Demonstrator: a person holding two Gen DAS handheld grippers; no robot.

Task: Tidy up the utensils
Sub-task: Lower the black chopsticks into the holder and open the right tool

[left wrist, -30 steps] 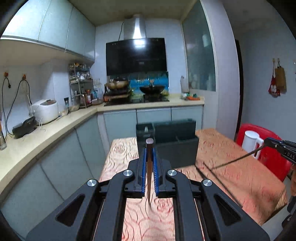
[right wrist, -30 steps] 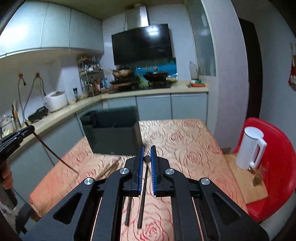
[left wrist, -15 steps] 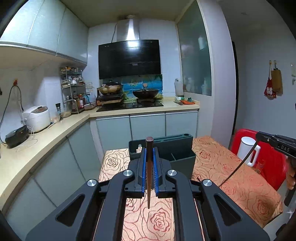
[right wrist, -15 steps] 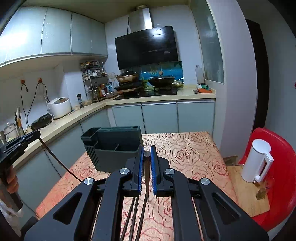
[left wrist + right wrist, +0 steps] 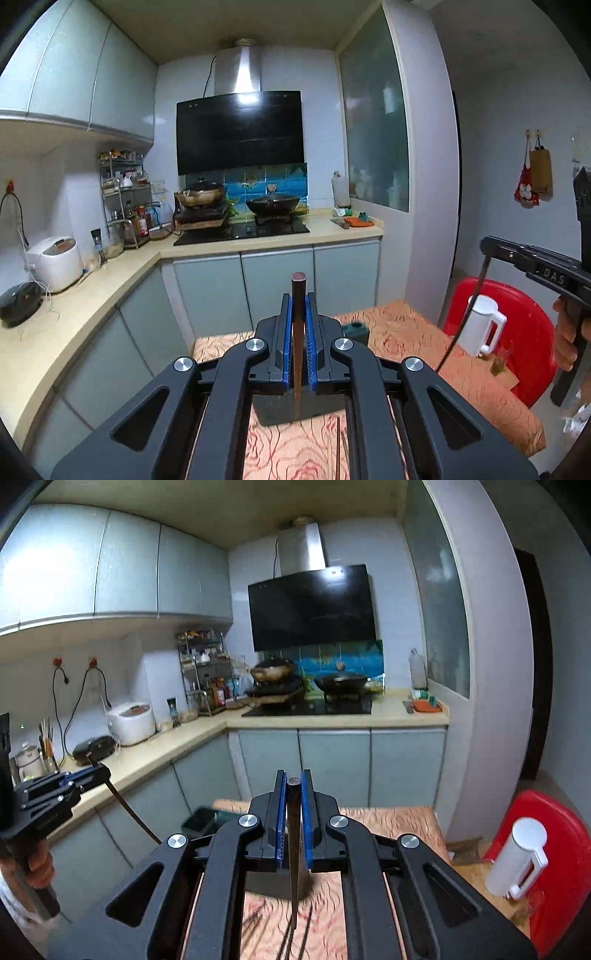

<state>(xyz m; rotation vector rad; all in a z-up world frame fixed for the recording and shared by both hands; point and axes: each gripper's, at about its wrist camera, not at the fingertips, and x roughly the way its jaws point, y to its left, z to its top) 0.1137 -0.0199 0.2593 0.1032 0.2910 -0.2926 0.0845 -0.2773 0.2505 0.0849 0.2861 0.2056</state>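
Both grippers level, left gripper [image 5: 298, 314] clamps brown chopstick [image 5: 297, 354], right gripper [image 5: 293, 797] clamps dark chopstick [image 5: 293, 856]

The left tongs [image 5: 298, 314] are being seen as matte black linkages with triangular cut-outs; round silver screws are being shown at the pivots; blue ribbed pads [image 5: 285, 343] are being carried inside; the right tongs [image 5: 293, 794] are being built alike, with "DAS" lettered on the side.

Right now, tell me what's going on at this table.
A person is sorting chopsticks with two hand-held grippers. The left gripper is shut on a brown chopstick, the right gripper on a dark chopstick, both held above the table. The dark holder sits below them; more chopsticks lie on the cloth.
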